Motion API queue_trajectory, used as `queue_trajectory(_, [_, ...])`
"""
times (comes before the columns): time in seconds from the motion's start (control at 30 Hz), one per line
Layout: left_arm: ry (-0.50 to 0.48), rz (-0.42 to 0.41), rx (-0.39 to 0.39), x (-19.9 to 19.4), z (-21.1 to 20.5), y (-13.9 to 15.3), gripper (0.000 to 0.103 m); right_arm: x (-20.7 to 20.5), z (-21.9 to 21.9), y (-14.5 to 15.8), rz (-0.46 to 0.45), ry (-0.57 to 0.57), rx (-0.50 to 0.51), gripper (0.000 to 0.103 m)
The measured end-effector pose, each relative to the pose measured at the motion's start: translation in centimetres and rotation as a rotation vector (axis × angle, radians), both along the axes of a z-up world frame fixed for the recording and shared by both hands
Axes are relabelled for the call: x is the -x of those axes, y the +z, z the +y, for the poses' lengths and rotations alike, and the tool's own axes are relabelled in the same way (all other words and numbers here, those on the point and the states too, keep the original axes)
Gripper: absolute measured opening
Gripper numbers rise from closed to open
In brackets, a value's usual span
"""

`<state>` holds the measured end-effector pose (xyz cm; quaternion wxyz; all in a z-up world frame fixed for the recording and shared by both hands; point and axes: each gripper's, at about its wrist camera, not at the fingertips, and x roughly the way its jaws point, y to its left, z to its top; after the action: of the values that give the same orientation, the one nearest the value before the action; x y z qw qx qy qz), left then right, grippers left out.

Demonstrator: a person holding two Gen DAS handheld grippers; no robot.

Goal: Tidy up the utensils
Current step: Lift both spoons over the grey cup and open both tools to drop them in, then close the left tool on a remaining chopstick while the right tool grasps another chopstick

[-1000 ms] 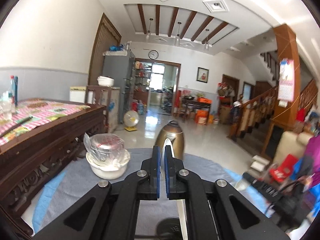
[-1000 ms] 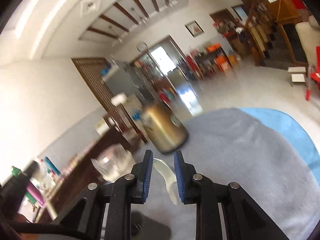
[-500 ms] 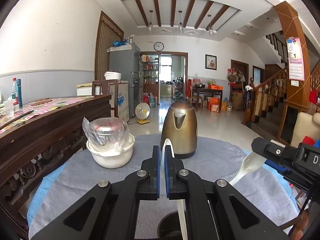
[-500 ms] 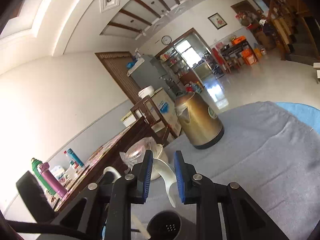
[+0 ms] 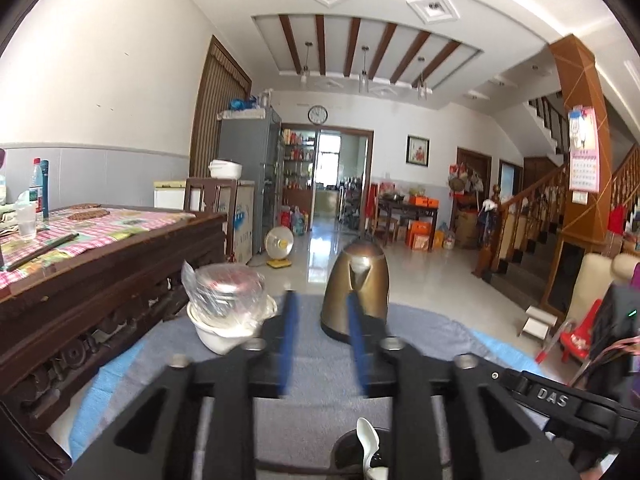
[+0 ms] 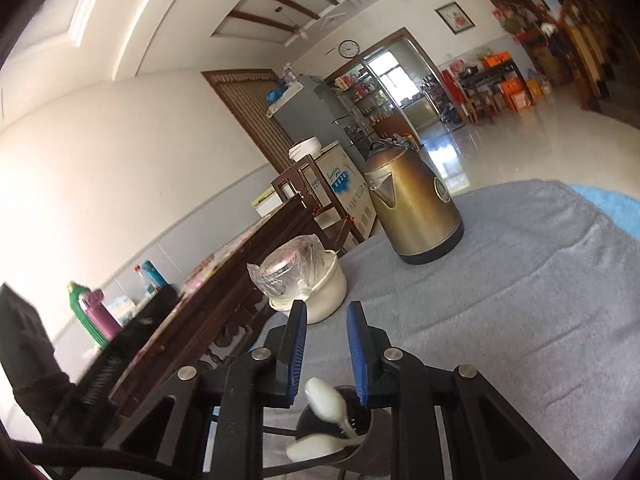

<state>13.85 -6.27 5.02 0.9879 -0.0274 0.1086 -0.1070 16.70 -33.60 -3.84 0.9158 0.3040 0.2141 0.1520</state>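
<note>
At the near edge of the grey-clothed round table (image 6: 520, 280), a dark perforated utensil cup (image 6: 352, 440) holds two white ceramic spoons (image 6: 326, 404), handles down and bowls leaning out. The left gripper (image 5: 322, 340) hovers just above the cup, its blue-padded jaws opening with nothing between them. The right gripper (image 6: 326, 352) stands narrowly parted and empty. Toward the far edge stand a brass-coloured electric kettle (image 6: 414, 212) and a white bowl carrying a plastic-wrapped glass jar (image 6: 304, 280).
</note>
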Motion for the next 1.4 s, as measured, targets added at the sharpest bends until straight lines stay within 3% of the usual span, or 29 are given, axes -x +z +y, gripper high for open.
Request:
queue_trajectory(0.1, [0.012,-0.054,-0.016,2.4,1.8,0.8,0.062,0.7,-1.5,-0.7,0.038,-0.016,-0.064,0.023])
queue_trajectory(0.2, [0.008,-0.078,-0.044,4.6,3.2,0.8,0.071,1.9,-2.7,-2.2,0.106,-0.038,-0.083,0.023])
queue_trajectory(0.23, [-0.007,-0.067,-0.055,5.3,3.7,0.5,0.076,2.3,-3.1,-2.8,0.13,-0.046,-0.088,0.023])
queue_trajectory(0.33, [-0.06,0.015,-0.081,6.6,4.9,-1.3,0.078,4.1,-4.2,-4.9,0.207,-0.067,-0.112,0.024])
queue_trajectory(0.47, [-0.125,0.226,-0.122,6.7,5.4,-5.9,0.079,6.0,-4.4,-7.4,0.297,-0.071,-0.126,0.025])
queue_trajectory(0.6, [-0.174,0.507,-0.168,4.3,4.8,-11.4,0.079,6.3,-2.8,-9.7,0.399,-0.023,-0.11,0.026])
queue_trajectory(0.67, [-0.187,0.625,-0.129,2.6,5.0,-13.3,0.078,5.6,-1.4,-10.7,0.449,0.017,-0.092,0.026])
queue_trajectory(0.8, [-0.239,0.703,-0.053,0.2,5.1,-14.6,0.076,4.1,1.0,-12.2,0.528,0.058,-0.039,0.026])
queue_trajectory(0.93, [-0.294,0.775,-0.037,-2.3,4.1,-16.1,0.059,2.7,2.0,-13.4,0.582,0.052,-0.015,0.025])
queue_trajectory(1.23, [-0.327,0.844,-0.075,-5.3,0.9,-18.6,0.055,0.6,3.1,-14.3,0.648,0.039,0.075,0.023])
queue_trajectory(1.3, [-0.335,0.855,-0.081,-5.8,0.3,-18.9,0.054,0.2,3.4,-14.3,0.649,0.044,0.095,0.016])
queue_trajectory(1.4, [-0.343,0.877,-0.084,-6.6,-0.7,-19.6,0.044,0.3,3.6,-14.3,0.643,0.058,0.119,0.007])
